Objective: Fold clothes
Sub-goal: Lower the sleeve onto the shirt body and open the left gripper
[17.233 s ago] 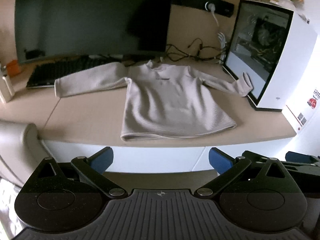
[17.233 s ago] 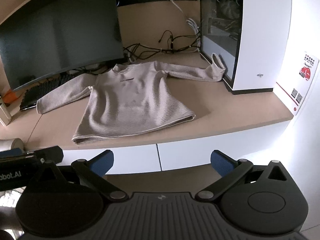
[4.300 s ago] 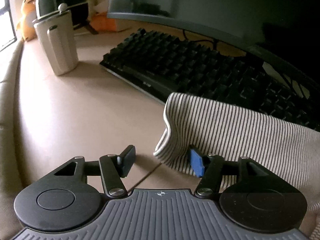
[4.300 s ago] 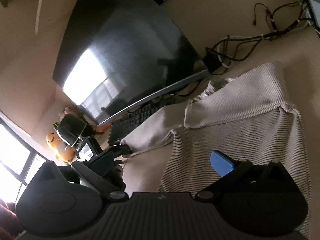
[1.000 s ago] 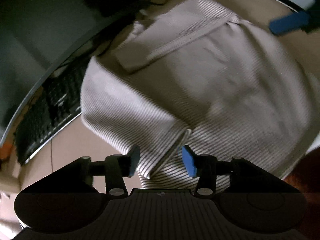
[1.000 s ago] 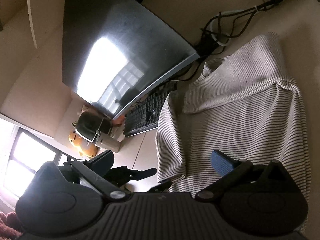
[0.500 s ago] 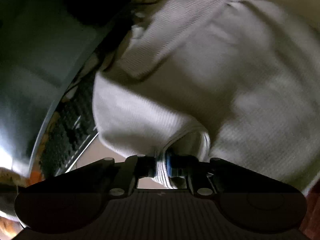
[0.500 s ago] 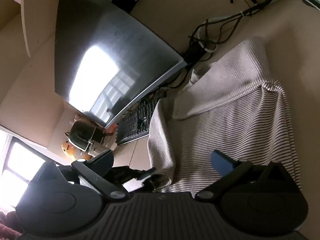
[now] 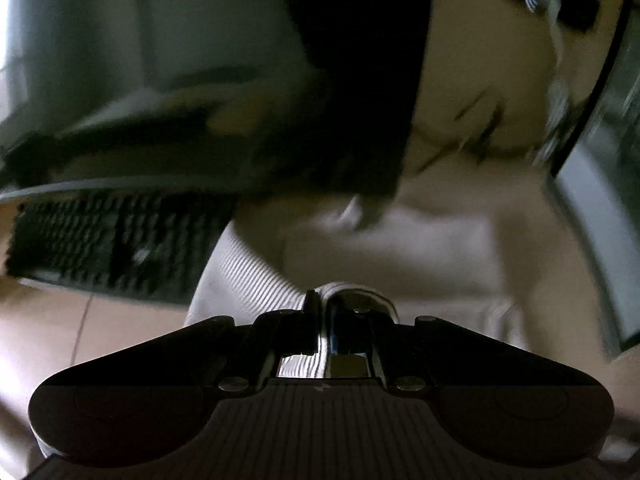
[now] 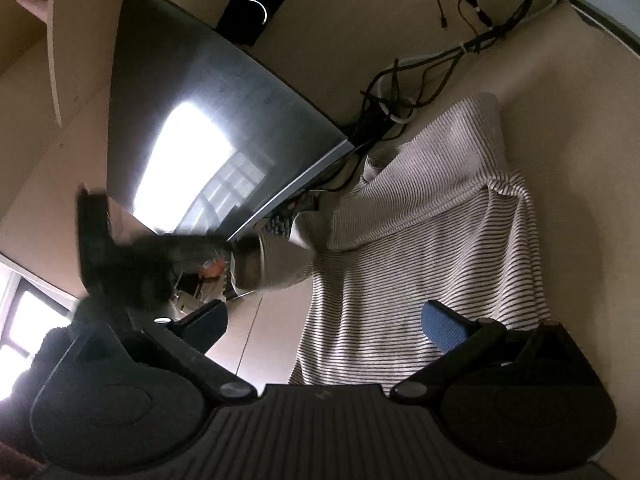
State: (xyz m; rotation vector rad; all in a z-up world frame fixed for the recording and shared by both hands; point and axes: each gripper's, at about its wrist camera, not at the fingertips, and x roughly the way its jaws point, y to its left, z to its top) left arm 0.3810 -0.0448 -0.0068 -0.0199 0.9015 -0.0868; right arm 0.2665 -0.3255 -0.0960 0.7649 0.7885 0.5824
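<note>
One fold visible: the sweater (image 10: 420,248) has a sleeve laid across its chest, on the side towards the cables; its striped body lies flat below that.
Sweater place: on the counter (image 10: 580,128), in front of the monitor (image 10: 216,120), with the keyboard (image 9: 108,240) to its left and the cables (image 10: 460,60) beyond it.
Left hand-held gripper (image 9: 322,320): clamped tight on a ribbed edge of the sweater, which looks like the other cuff or side edge, raised clear of the counter near the monitor.
Right hand-held gripper (image 10: 324,320): jaws wide apart, holding nothing, hovering over the near part of the sweater body; whether a pad touches the cloth I cannot tell.
Done, by my reading: first sleeve folded in.
In hand: second side being carried over the body.
Left to do: lay that part flat across the chest, then likely fold the hem up towards the collar.
Blur: the left view is smeared, so the exact part gripped is uncertain.
</note>
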